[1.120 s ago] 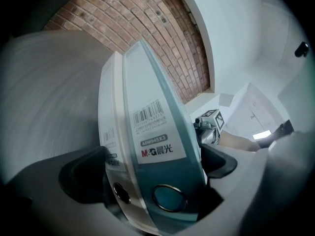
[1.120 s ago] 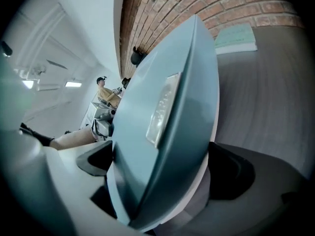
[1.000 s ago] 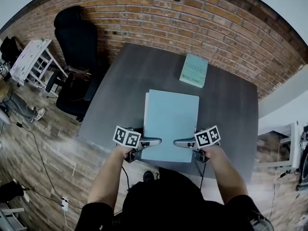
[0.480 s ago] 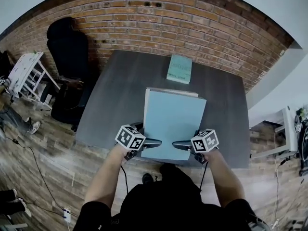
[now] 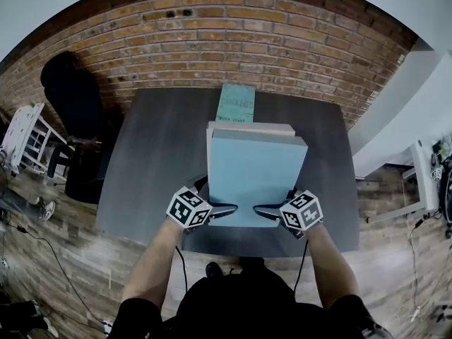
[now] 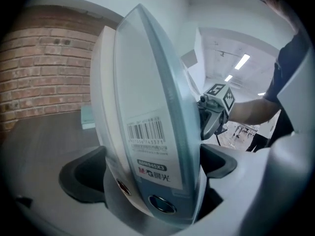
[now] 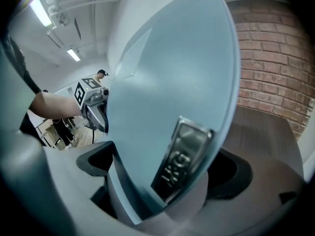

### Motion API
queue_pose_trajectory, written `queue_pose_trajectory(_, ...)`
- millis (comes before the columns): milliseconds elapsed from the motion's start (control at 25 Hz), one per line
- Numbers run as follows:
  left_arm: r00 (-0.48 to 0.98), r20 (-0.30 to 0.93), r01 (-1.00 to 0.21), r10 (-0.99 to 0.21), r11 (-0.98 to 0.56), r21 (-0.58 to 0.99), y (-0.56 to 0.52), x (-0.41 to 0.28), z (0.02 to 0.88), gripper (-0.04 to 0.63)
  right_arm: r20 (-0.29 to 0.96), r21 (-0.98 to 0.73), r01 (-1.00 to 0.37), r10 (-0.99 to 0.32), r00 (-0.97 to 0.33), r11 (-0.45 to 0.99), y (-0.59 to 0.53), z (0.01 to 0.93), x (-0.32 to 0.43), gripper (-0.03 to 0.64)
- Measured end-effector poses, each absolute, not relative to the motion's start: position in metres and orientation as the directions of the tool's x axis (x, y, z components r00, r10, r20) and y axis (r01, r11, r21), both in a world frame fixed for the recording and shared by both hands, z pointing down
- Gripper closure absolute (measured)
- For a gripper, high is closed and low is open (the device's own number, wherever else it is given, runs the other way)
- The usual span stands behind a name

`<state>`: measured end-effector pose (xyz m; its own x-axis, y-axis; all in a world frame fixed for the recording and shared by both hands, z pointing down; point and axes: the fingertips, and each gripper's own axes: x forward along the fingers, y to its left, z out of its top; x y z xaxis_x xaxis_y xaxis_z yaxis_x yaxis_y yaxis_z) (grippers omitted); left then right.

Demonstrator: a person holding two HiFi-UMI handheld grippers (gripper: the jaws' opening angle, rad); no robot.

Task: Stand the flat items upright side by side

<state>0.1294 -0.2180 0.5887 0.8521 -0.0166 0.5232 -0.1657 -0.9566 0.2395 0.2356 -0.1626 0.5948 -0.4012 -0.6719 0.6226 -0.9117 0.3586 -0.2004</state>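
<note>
Pale blue plastic fills both grips: your left gripper (image 6: 152, 167) is clamped across the labelled spines of the blue binder (image 5: 256, 179) and the white binder (image 5: 247, 128) pressed behind it. Your right gripper (image 7: 162, 173) is clenched on the same pair at the opposite edge, so they hang tilted between your tools above the grey table (image 5: 155, 161). Beyond them the teal book (image 5: 236, 103) lies flat, so this looks like the standing-up step. Next you need to set the pair's lower edge down level near that book, and let go only once they balance.
</note>
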Motion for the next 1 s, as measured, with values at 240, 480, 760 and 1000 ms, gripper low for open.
queue_pose_trajectory(240, 0.841, 0.538, -0.149, -0.061, -0.981, 0.122, -0.24, 0.184, 0.588, 0.009, 0.59, -0.153, -0.924, -0.717, -0.37, 0.351, -0.183, 0.6, 0.289, 0.028)
queue_pose_trajectory(480, 0.811, 0.579, -0.125, -0.088, -0.992, 0.026, -0.255, 0.203, 0.599, 0.009, 0.551, -0.111, -0.936, -0.763, -0.337, 0.333, -0.196, 0.611, 0.308, 0.028)
queue_pose_trajectory(760, 0.763, 0.63, -0.151, -0.144, -0.988, -0.044, -0.255, 0.192, 0.622, 0.011, 0.554, 0.022, -0.937, -0.784, -0.279, 0.349, -0.198, 0.62, 0.301, 0.031)
queue_pose_trajectory(1000, 0.735, 0.65, -0.162, -0.191, -0.981, -0.105, -0.253, 0.175, 0.632, 0.011, 0.553, 0.065, -0.933, -0.791, -0.262, 0.354, -0.194, 0.621, 0.287, 0.031)
